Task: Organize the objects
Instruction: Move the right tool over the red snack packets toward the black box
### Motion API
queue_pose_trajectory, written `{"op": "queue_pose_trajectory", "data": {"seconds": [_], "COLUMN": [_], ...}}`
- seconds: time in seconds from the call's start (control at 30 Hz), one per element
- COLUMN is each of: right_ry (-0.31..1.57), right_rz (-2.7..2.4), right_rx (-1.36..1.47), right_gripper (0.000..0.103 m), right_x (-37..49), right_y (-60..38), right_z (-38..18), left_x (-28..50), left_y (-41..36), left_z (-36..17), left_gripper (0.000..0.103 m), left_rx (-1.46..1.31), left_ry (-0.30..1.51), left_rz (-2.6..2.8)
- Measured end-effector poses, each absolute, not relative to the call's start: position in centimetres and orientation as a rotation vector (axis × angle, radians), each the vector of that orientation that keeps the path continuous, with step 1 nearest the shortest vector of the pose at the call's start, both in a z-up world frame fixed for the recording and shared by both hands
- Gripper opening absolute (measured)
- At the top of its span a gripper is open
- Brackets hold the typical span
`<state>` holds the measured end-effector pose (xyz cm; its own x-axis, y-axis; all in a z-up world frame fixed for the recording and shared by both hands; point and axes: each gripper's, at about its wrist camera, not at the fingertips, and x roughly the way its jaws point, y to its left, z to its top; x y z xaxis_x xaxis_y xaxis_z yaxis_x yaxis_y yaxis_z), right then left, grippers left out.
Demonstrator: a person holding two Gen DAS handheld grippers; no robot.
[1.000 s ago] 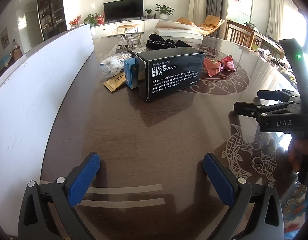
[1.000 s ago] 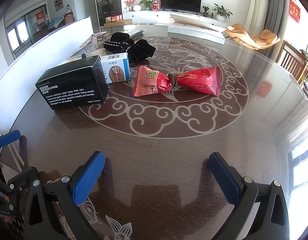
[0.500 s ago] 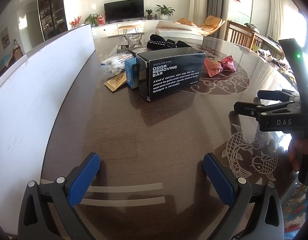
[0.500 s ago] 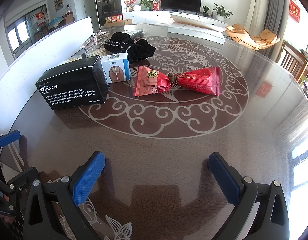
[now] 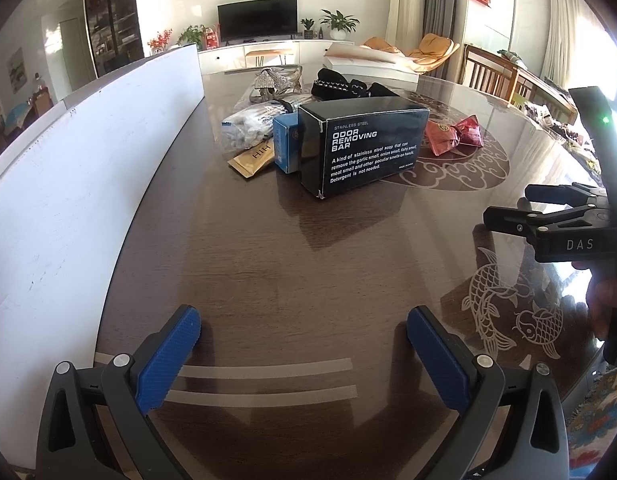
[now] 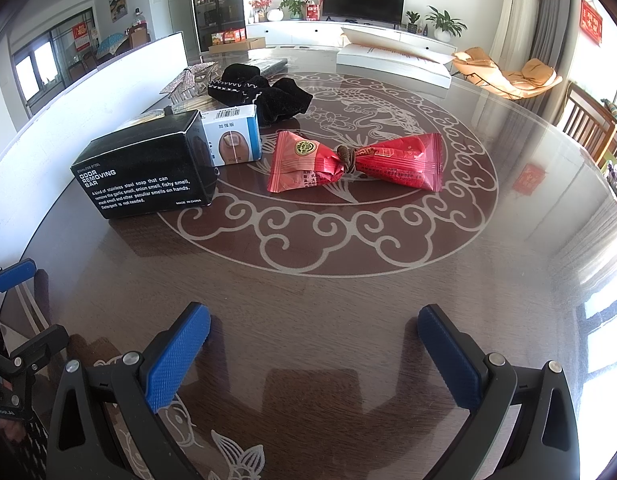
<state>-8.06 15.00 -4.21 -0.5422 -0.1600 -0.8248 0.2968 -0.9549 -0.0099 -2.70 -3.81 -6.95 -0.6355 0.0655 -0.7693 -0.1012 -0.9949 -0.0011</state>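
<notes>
Both claws spread wide, empty, low over the table (image 6: 528,240).

Left gripper (image 5: 304,356) and right gripper (image 6: 314,354) hover near the table edge. Beyond them: black box (image 6: 144,168), small blue-white box (image 6: 234,140) touching it, red packets (image 6: 356,162) just right. Farther: black cloth (image 6: 260,90), silver item (image 5: 274,82). White board (image 5: 68,168) along left side.

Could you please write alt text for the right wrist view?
The open right gripper hovers empty over a dark patterned table. Ahead lie two tied red packets, a black odor-removing-bar box, a small blue-and-white box and black fabric.
</notes>
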Motion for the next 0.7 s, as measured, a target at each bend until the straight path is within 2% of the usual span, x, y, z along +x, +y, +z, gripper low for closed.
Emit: {"op": "queue_pose_trajectory", "data": {"seconds": [0.1,0.27,0.37,0.5,0.7], "right_ry": [0.175,-0.223,-0.179,0.039,-0.259], "right_rz": [-2.554,-2.482,-2.42,-2.552,-2.697], "right_rx": [1.316,1.226,1.168,1.193,1.585], "right_gripper": [0.103,0.103,0.103,0.102,0.102], "right_x": [-8.9,-12.1,-14.2,-17.8,-22.5], "right_y": [16.1,17.5,14.1,11.6,18.4], "right_z": [-3.2,0.5,2.1,2.8,-0.6], "left_x": [-2.6,-2.7,-2.8,-2.6,-2.7], "left_y": [-3.9,-4.0,-4.0,-4.1,-4.2], "left_z": [-6.9,-7.0,-7.0,-7.0,-7.0], "left_gripper": [0.103,0.103,0.103,0.103,0.103], "left_rx": [-1.284,-1.277,-1.271,-1.261,-1.267], "left_ry": [0.064,0.06,0.059,0.058,0.046], "left_rz": [2.765,2.773,2.777,2.783,2.8]}}
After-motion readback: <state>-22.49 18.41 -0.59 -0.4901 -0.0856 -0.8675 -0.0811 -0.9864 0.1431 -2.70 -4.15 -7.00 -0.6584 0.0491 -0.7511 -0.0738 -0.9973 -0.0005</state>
